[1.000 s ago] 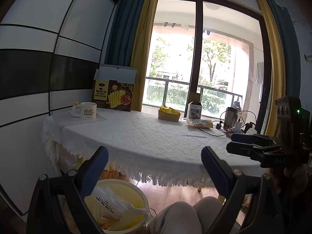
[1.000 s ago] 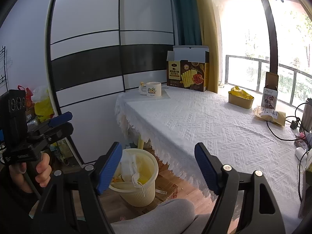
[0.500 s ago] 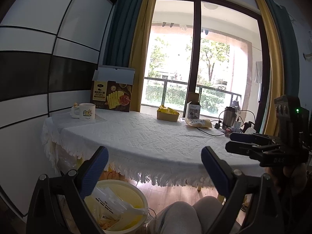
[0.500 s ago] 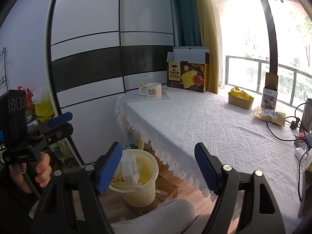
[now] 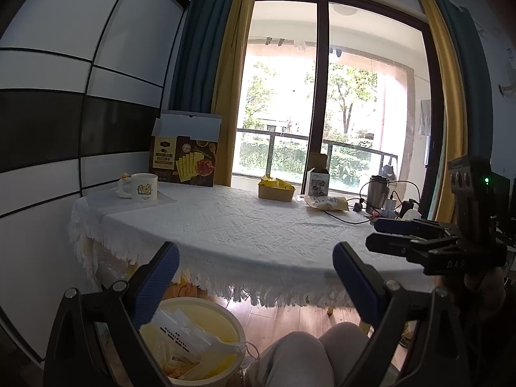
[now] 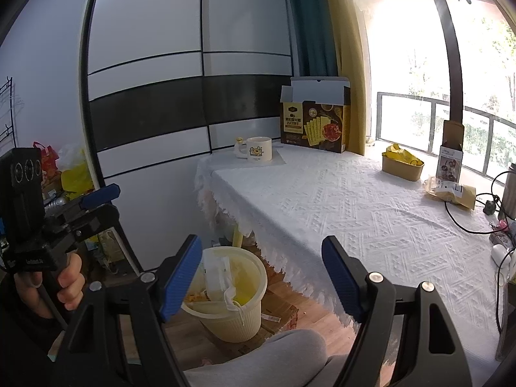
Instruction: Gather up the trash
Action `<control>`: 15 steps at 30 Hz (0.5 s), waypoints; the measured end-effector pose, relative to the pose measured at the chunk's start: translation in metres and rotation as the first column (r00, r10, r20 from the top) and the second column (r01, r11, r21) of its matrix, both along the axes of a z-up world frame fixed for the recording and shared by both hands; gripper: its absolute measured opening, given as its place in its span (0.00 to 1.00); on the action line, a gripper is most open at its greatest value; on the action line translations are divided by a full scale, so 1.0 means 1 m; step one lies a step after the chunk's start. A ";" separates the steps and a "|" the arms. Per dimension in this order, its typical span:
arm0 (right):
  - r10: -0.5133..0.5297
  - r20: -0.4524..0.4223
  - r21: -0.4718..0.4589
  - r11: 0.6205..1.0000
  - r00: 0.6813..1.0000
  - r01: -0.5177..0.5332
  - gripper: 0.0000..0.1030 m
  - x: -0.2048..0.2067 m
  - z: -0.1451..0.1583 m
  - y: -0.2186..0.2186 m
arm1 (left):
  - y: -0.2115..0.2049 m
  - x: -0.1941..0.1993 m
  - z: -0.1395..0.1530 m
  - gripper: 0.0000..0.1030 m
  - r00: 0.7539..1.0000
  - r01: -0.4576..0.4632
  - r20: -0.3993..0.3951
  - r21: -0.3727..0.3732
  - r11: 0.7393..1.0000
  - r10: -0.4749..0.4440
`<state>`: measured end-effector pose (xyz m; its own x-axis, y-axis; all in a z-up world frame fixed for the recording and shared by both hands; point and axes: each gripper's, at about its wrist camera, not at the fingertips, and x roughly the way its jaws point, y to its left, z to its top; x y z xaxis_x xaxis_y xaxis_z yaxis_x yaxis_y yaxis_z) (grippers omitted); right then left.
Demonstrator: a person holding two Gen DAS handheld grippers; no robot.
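Nothing is gripped by either set of tongs: the left tongs (image 5: 253,277) and the right tongs (image 6: 262,272) are both seen spread wide apart and empty, held low at the near edge of the worktop (image 6: 354,203), above the person's knee (image 6: 280,351). The trash bin (image 6: 240,309) stands on the floor below the near left corner of the worktop, already holding clear wrappers and scraps.

The step in hand is judged to be the choice and approach of a piece of trash. The likely candidates lie at the far right of the worktop: a flat snack packet (image 6: 451,192) beside a black cable (image 6: 464,222), a small open carton (image 6: 450,153), and a tan tray (image 6: 401,167) filled with yellow wrappers. The packet is best taken by one edge, with the tongs brought in low and closed on the thin rim, so that the lace cloth is not pinched and dragged. The cable is to be kept clear of the fingers, since the steel flask (image 5: 377,192) and chargers are tied to it. The mug (image 6: 258,153) and the large biscuit box (image 6: 314,125) at the far left are probably not trash and are better left alone.

Both tools are held level, pointing across the worktop; the left one is gripped by its handle in a hand (image 6: 66,285) at the left of the right view, its tongs well apart from the right ones
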<state>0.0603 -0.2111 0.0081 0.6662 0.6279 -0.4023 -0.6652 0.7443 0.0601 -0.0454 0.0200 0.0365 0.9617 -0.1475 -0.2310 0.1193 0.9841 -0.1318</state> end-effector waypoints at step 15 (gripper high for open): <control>0.008 -0.003 -0.001 1.000 1.000 -0.008 0.73 -0.003 0.001 0.003 | 0.008 0.001 -0.002 0.93 1.000 -0.015 -0.027 -0.010 1.000 0.015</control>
